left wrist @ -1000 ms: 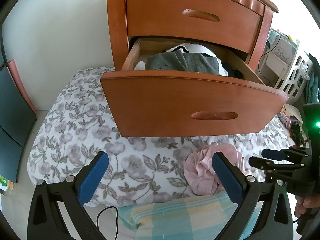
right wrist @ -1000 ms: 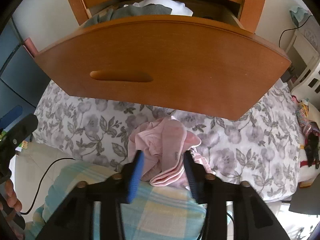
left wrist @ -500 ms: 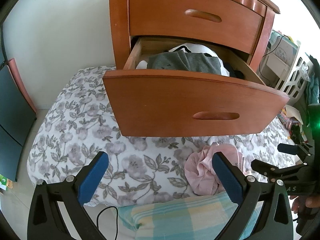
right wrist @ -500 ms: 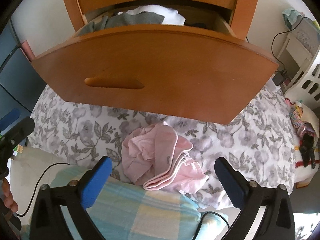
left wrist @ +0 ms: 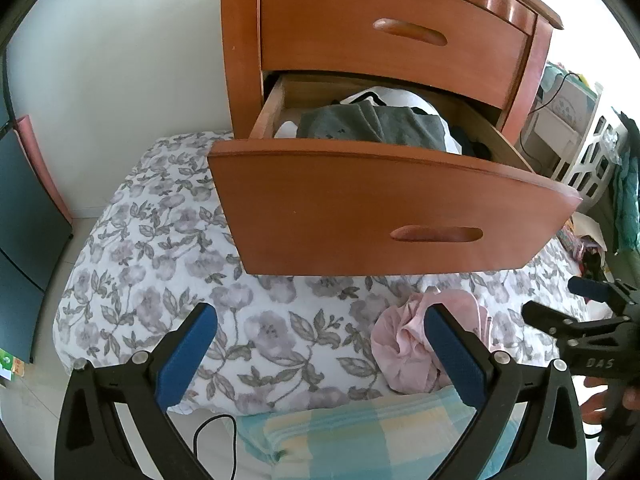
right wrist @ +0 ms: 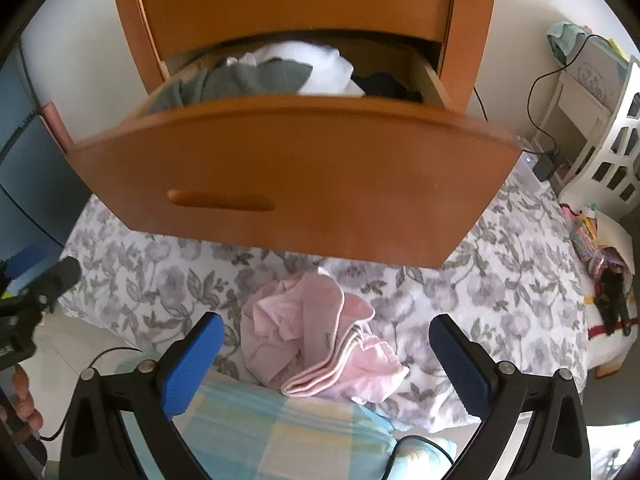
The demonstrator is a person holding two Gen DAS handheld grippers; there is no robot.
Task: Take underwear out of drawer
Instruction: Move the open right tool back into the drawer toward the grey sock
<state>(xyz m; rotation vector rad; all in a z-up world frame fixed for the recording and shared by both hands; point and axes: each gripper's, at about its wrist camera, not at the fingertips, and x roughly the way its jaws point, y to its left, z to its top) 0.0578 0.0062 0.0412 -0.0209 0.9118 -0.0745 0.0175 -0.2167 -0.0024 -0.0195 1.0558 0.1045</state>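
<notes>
Both grippers are spread wide and holding nothing. My left gripper hangs over the floral bedding, below the front of the open drawer. My right gripper sits just above the pink underwear, one blue pad on either side of it but not touching it.

The underwear is out of the drawer, crumpled in a heap on the bedding, right at the edge where a checked pillow butts up against it. From the left camera the same pink heap shows partly behind the left gripper's right finger, and the right gripper pokes in at the far right edge.

The drawer is pulled well out of the wooden nightstand and hangs over the bed. Inside I can see a grey garment on top, something white behind it and a dark item toward the right side. The upper drawer is closed. The right view is a bit blurry around the drawer front.
</notes>
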